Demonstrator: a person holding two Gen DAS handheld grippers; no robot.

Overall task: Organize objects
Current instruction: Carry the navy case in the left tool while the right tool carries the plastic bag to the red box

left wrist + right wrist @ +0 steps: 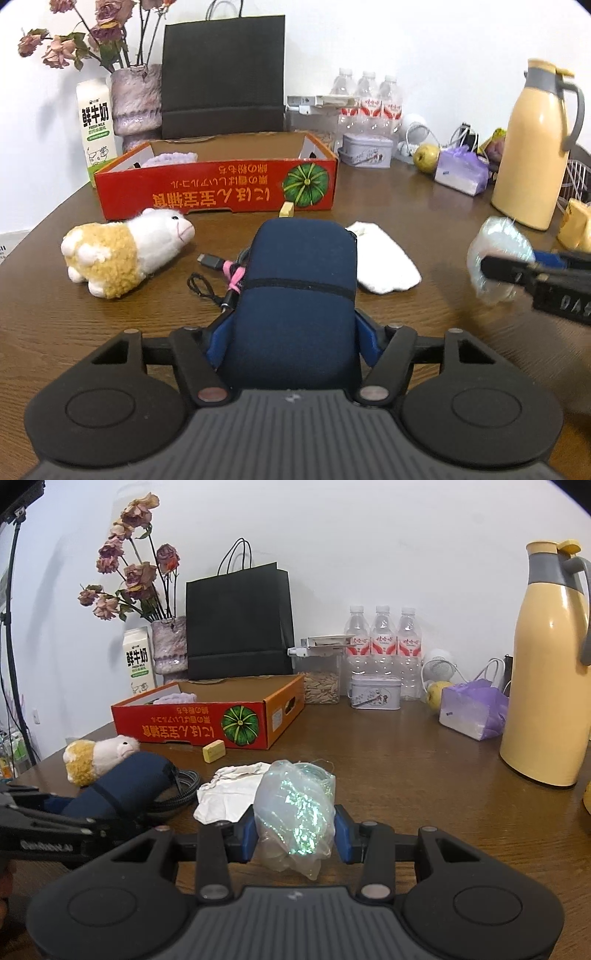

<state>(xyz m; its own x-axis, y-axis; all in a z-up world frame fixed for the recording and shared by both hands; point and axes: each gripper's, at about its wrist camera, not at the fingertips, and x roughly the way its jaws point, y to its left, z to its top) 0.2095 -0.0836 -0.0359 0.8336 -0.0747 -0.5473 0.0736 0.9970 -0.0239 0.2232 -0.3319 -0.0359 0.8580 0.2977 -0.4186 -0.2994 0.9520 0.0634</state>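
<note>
My left gripper [291,332] is shut on a navy blue pouch [299,280] and holds it over the wooden table; the pouch also shows in the right wrist view [122,786]. My right gripper [295,834] is shut on a clear iridescent plastic bag [295,808], which also shows at the right of the left wrist view [498,254]. A red cardboard box [218,184] with a pumpkin picture stands open ahead, with a purple cloth [170,159] inside. A plush sheep [125,251], a bundled cable [221,273], a white cloth pouch [384,258] and a small yellow block [213,750] lie on the table.
Along the back wall stand a milk carton [95,129], a vase of dried roses [136,103], a black paper bag [223,77], three water bottles [384,646], a tin [375,696] and a pear [426,157]. A yellow thermos jug [546,664] stands at the right.
</note>
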